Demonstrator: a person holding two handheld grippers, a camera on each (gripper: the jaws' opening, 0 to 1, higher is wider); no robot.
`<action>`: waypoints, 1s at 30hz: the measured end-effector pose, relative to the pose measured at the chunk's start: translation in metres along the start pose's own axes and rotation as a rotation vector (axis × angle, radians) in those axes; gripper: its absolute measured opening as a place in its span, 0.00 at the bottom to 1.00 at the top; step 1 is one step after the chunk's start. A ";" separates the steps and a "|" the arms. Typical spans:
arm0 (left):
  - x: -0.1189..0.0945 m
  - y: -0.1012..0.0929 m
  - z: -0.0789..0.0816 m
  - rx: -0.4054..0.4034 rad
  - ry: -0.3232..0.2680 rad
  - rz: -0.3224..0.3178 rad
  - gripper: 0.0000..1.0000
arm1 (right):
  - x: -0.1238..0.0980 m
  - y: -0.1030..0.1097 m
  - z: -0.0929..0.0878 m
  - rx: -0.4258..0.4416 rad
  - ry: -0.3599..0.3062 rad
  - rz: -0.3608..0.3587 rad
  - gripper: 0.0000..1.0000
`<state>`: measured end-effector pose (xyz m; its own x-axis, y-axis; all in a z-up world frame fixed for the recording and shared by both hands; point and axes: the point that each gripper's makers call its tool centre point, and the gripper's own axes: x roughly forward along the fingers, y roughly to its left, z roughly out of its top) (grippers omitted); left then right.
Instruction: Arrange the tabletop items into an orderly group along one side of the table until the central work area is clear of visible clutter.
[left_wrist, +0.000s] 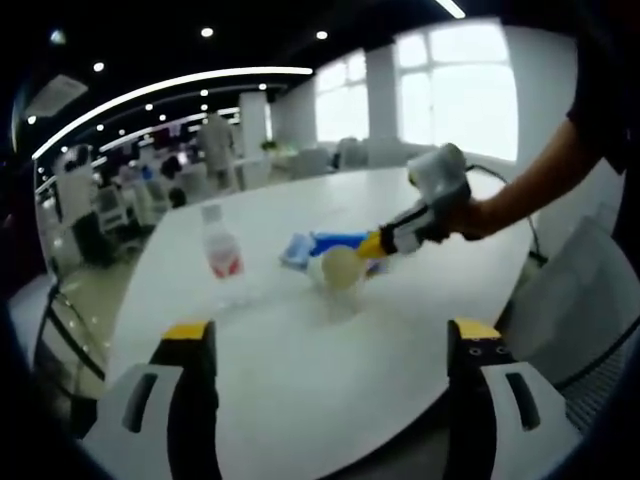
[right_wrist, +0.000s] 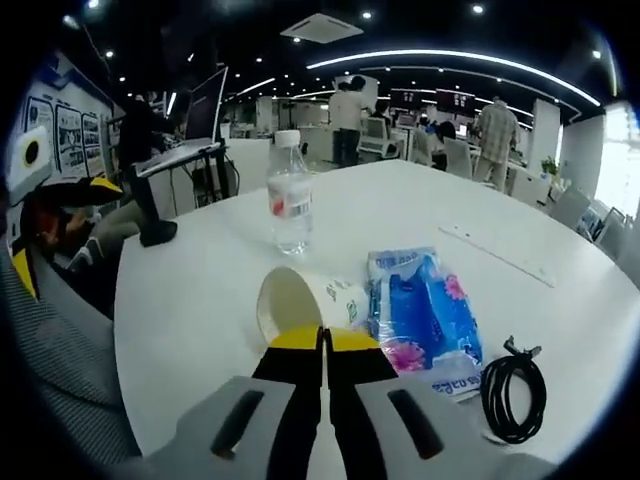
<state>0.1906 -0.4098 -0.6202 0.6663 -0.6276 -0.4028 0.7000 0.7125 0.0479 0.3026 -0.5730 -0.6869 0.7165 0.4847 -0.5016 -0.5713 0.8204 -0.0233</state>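
Note:
A white paper cup (right_wrist: 300, 298) is tipped on its side with its mouth turned toward the left. My right gripper (right_wrist: 323, 338) is shut on the cup's wall. In the left gripper view the cup (left_wrist: 340, 268) hangs just above the white table (left_wrist: 300, 400), over its own shadow. The right gripper (left_wrist: 372, 245), held by a person's hand, reaches in from the right. A clear water bottle (right_wrist: 289, 200) with a red label stands upright beyond the cup; it is also the bottle (left_wrist: 222, 255). A blue plastic packet (right_wrist: 420, 310) lies beside the cup. My left gripper (left_wrist: 330, 340) is open, low over the table's near part.
A coiled black cable (right_wrist: 512, 390) lies right of the packet, and a thin white strip (right_wrist: 500, 255) farther back. A grey chair (right_wrist: 50, 350) stands at the table's edge, another chair (left_wrist: 580, 300) on the right. People and desks fill the room behind.

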 end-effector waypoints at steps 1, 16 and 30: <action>0.000 0.000 0.000 0.003 -0.001 0.003 0.91 | -0.001 0.001 0.000 0.015 0.001 0.006 0.00; 0.007 0.005 0.001 0.083 0.054 -0.003 0.79 | -0.022 0.022 0.012 0.114 0.028 0.062 0.00; 0.033 -0.001 0.037 0.152 -0.014 -0.073 0.54 | -0.039 0.054 0.022 0.247 0.085 0.128 0.00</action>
<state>0.2213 -0.4428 -0.5996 0.6153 -0.6808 -0.3975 0.7766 0.6100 0.1573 0.2521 -0.5408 -0.6498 0.6026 0.5704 -0.5581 -0.5324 0.8083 0.2513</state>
